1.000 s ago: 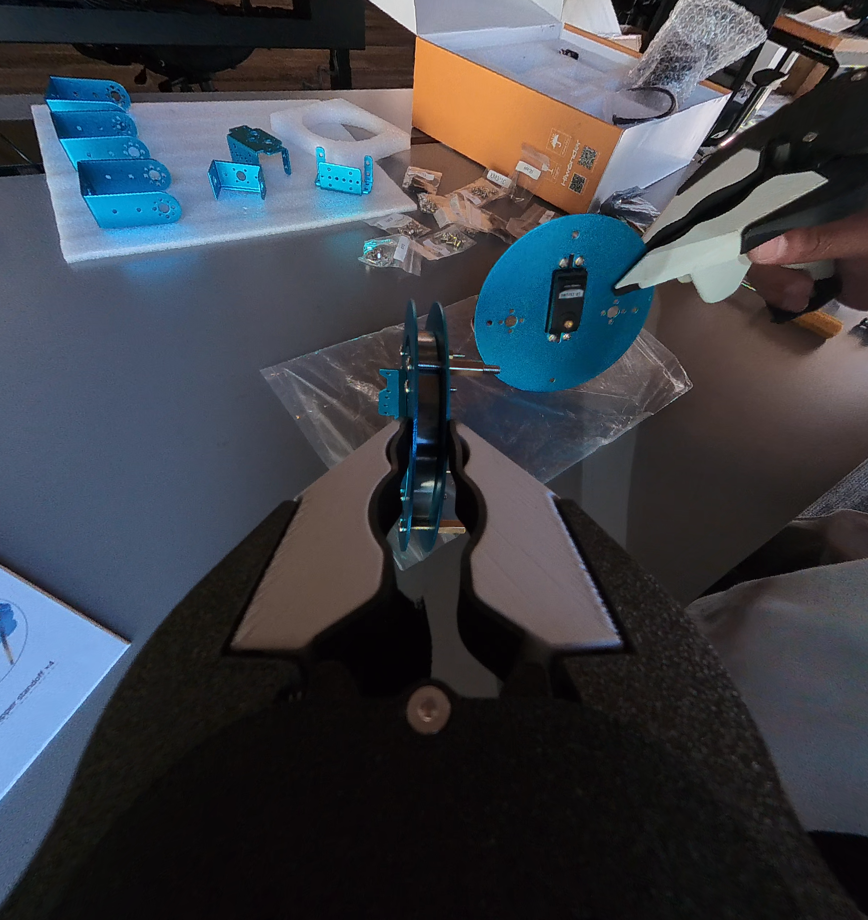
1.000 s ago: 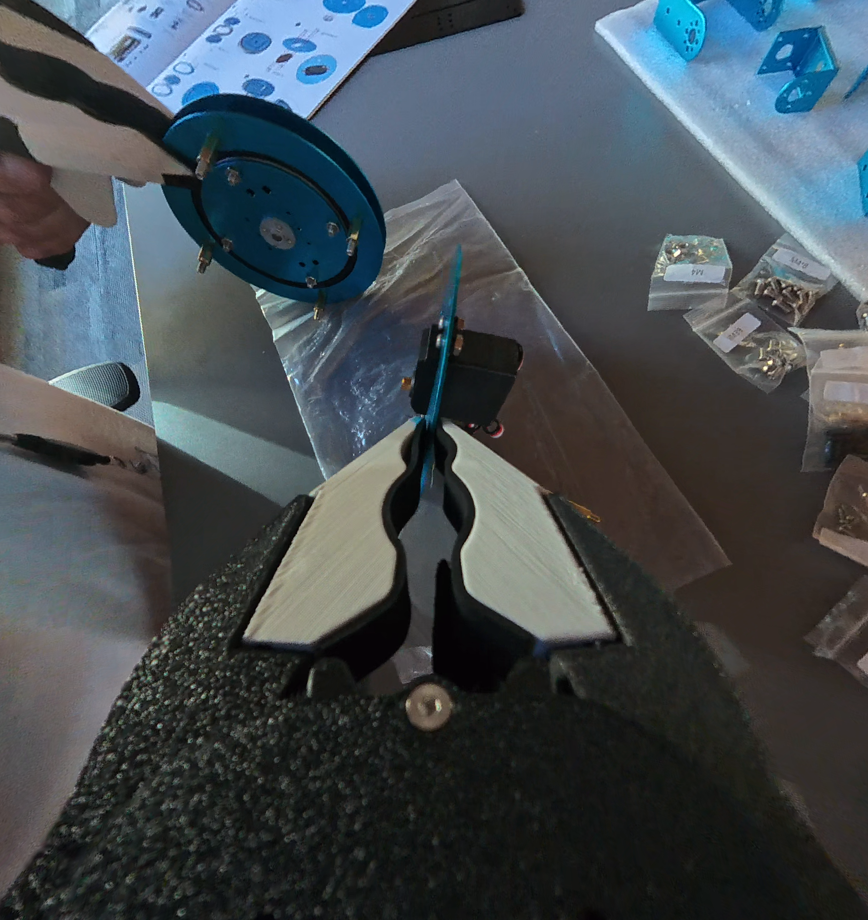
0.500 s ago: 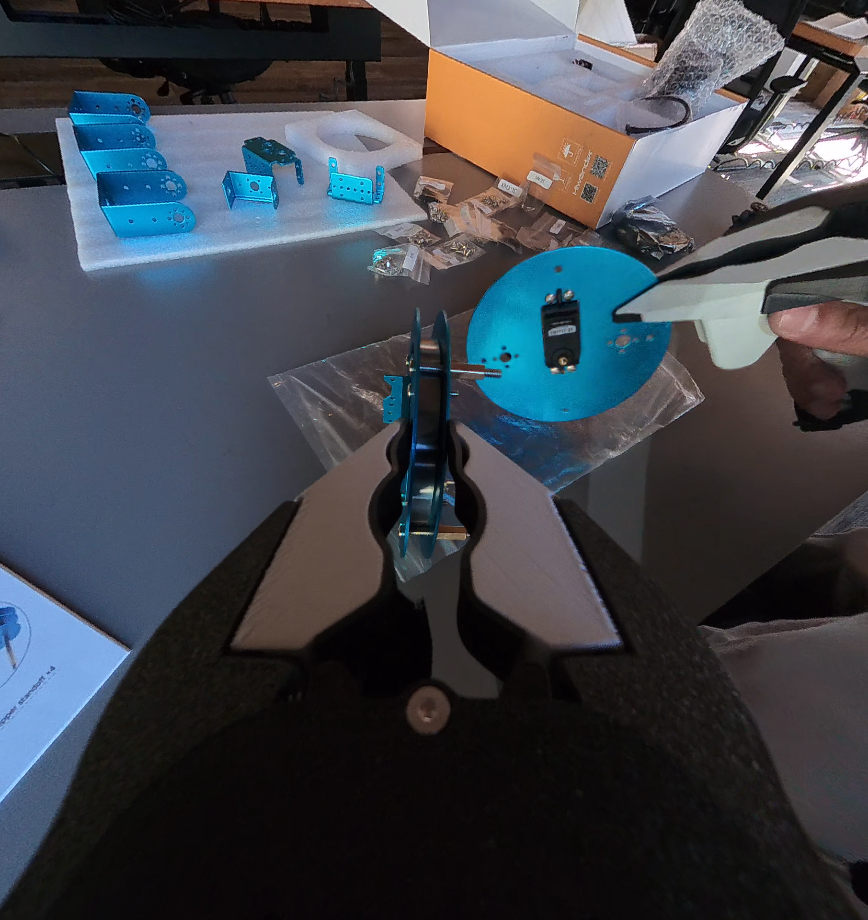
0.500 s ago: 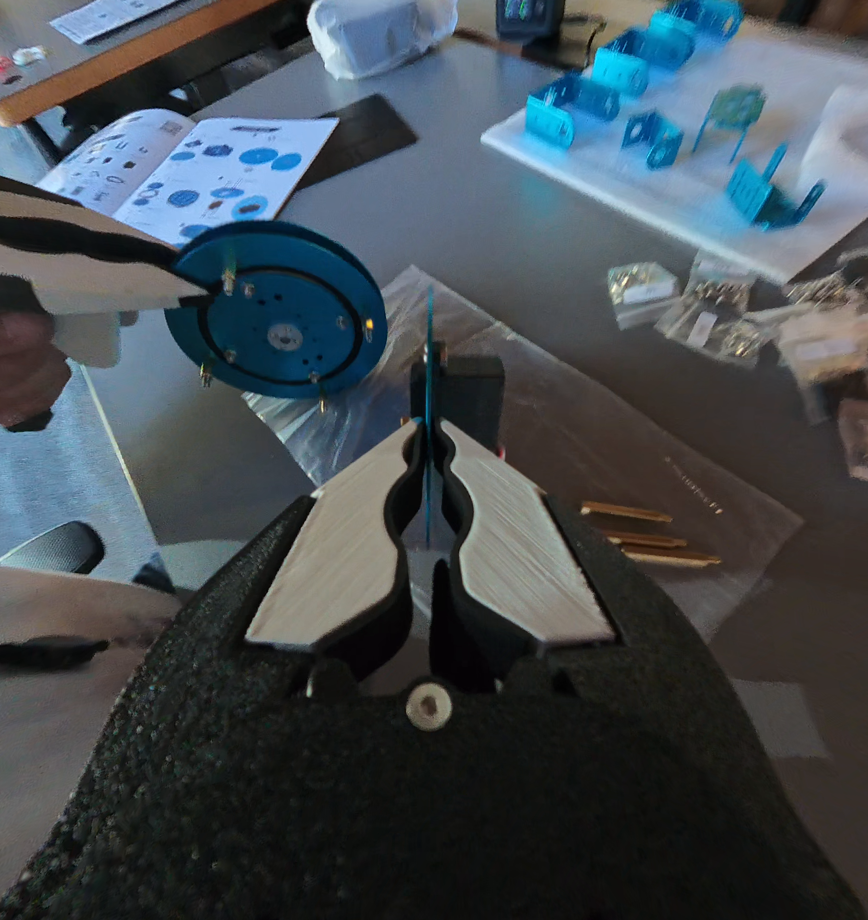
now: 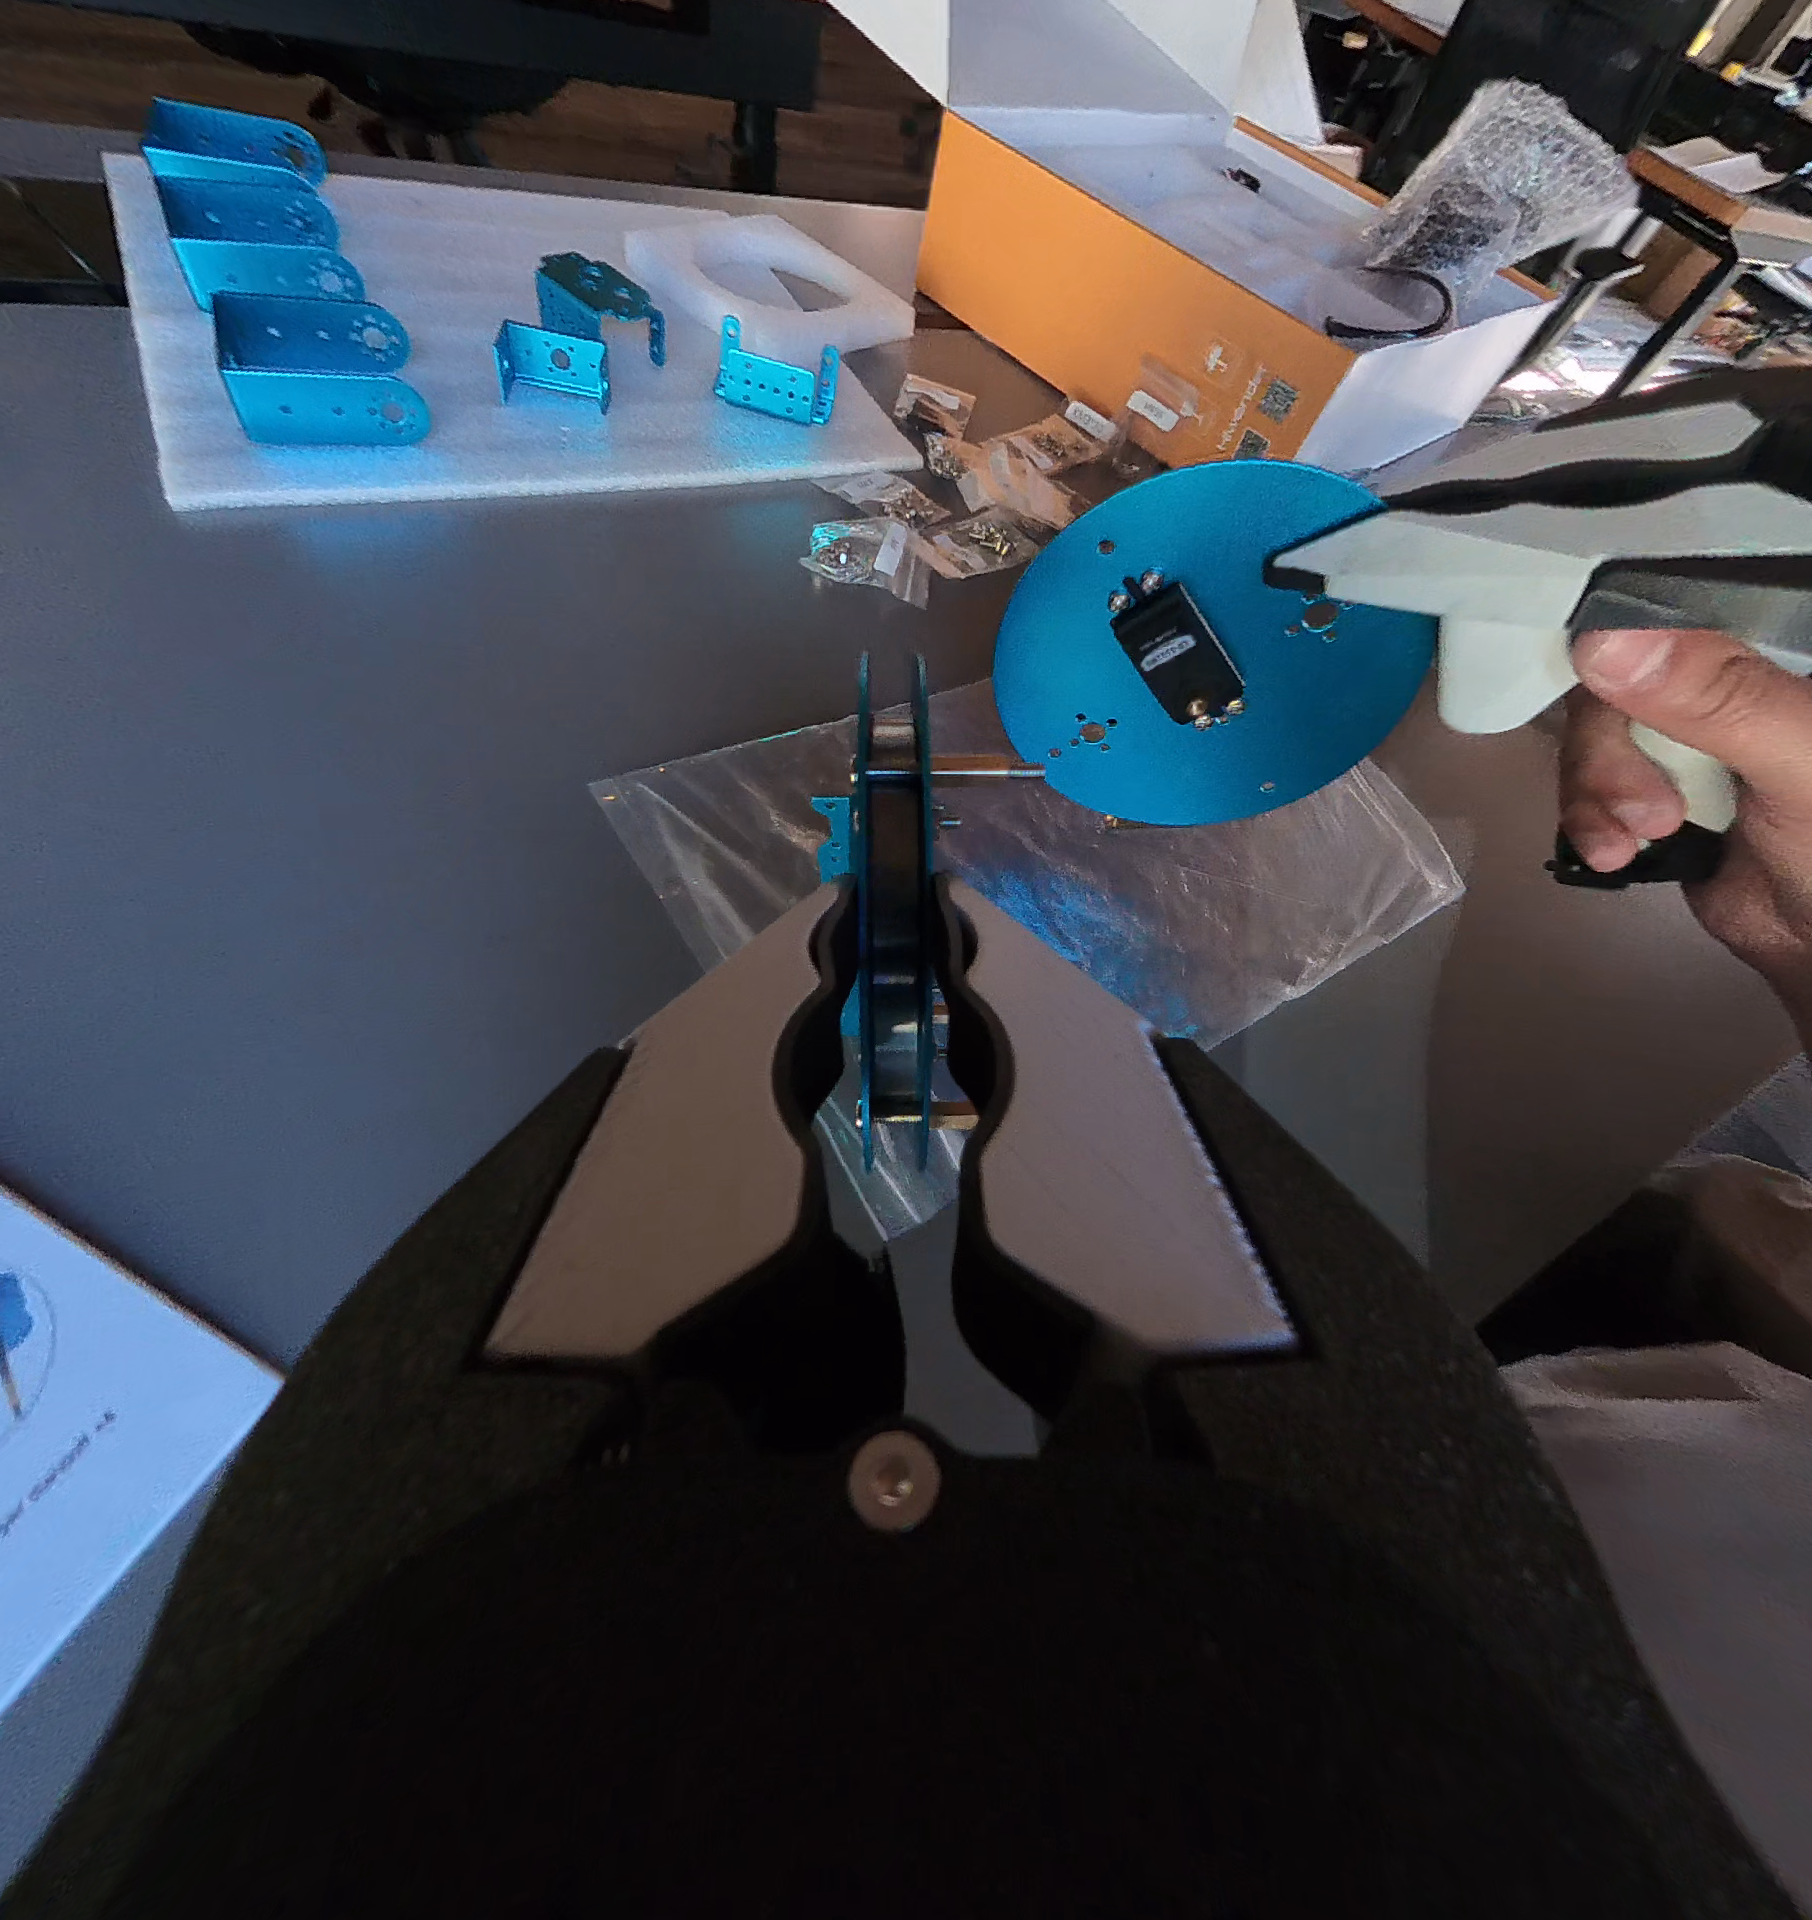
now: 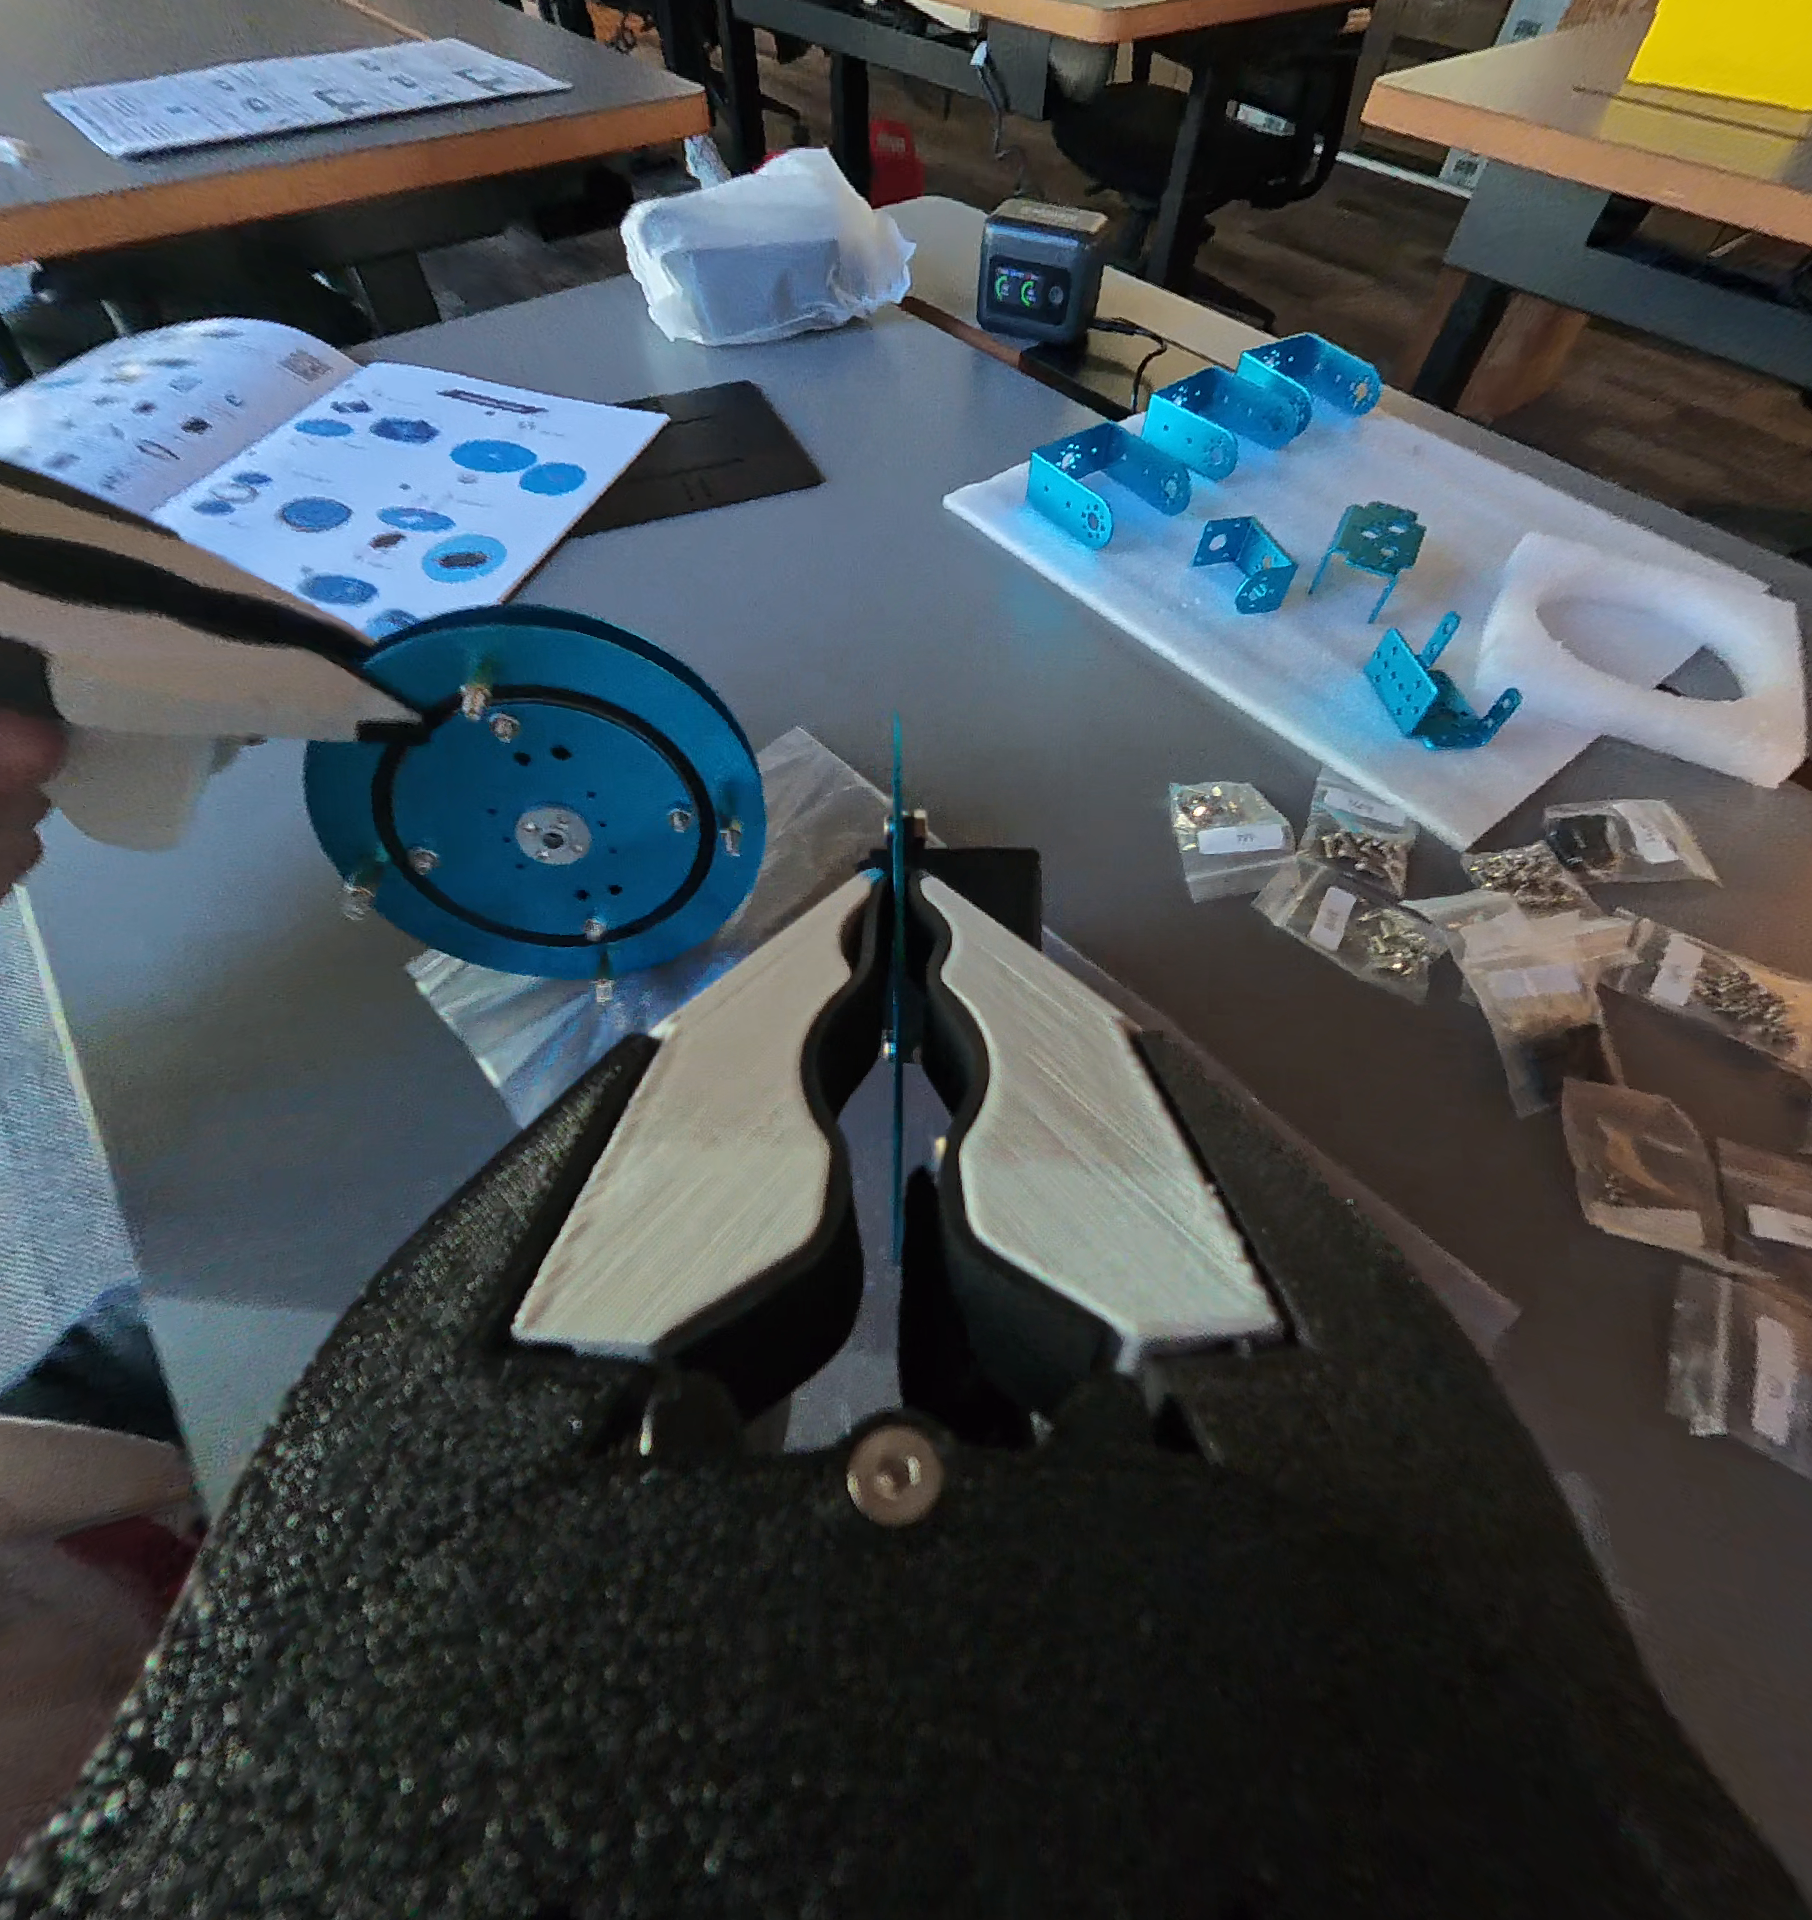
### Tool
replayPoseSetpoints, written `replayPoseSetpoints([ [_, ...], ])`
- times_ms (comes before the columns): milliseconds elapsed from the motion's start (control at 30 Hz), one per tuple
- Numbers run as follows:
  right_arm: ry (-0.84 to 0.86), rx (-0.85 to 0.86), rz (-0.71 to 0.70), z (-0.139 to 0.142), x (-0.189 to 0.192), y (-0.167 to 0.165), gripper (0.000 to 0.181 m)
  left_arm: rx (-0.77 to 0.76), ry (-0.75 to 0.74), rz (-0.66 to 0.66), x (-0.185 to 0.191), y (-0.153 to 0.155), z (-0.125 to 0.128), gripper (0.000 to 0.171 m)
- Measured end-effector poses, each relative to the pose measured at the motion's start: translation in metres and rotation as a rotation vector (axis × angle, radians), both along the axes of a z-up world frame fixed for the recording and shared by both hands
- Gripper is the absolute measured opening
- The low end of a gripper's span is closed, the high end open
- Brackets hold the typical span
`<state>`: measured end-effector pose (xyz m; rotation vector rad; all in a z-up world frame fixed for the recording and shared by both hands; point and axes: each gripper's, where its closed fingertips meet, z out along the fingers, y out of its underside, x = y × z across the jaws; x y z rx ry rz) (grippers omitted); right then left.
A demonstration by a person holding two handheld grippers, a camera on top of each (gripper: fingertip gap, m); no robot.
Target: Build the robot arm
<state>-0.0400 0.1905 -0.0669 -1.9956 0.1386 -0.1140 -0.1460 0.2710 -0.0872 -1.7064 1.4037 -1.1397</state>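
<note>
Grey table (image 5: 258,790), desks (image 6: 310,177) behind

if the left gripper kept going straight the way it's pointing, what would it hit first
Probably the clear plastic bag on the grey table. The left gripper, shut on the double blue disc assembly, points over it; depth is unclear.

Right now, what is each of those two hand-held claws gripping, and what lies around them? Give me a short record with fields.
left gripper: shut on the edge of a double blue disc assembly, held above the table
right gripper: shut on the rim of a blue round plate with a black servo mounted on it
below both: clear plastic bag on the grey table
nearby: blue brackets on a white foam sheet, small screw bags, open booklet, orange box
</note>
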Motion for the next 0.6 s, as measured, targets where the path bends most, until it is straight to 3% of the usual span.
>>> replayPoseSetpoints([
  [100,0.006,-0.002,0.021,-0.001,0.011,-0.001,0.000,-0.096,0.015,-0.063,0.005,0.012,-0.002,0.012],
  [333,-0.027,0.059,0.040,0.010,0.029,-0.022,0.000,-0.573,0.060,-0.153,0.001,0.051,-0.026,0.012],
  [400,0.082,0.097,0.037,0.009,0.036,-0.028,0.000,-0.613,0.056,-0.180,0.002,0.051,-0.028,0.012],
  [533,0.509,0.171,0.036,-0.001,0.065,-0.041,0.000,-0.582,0.089,-0.257,0.001,0.037,-0.027,0.012],
  [600,0.602,0.169,0.042,-0.008,0.079,-0.041,0.000,-0.577,0.101,-0.270,0.002,0.035,-0.026,0.012],
])
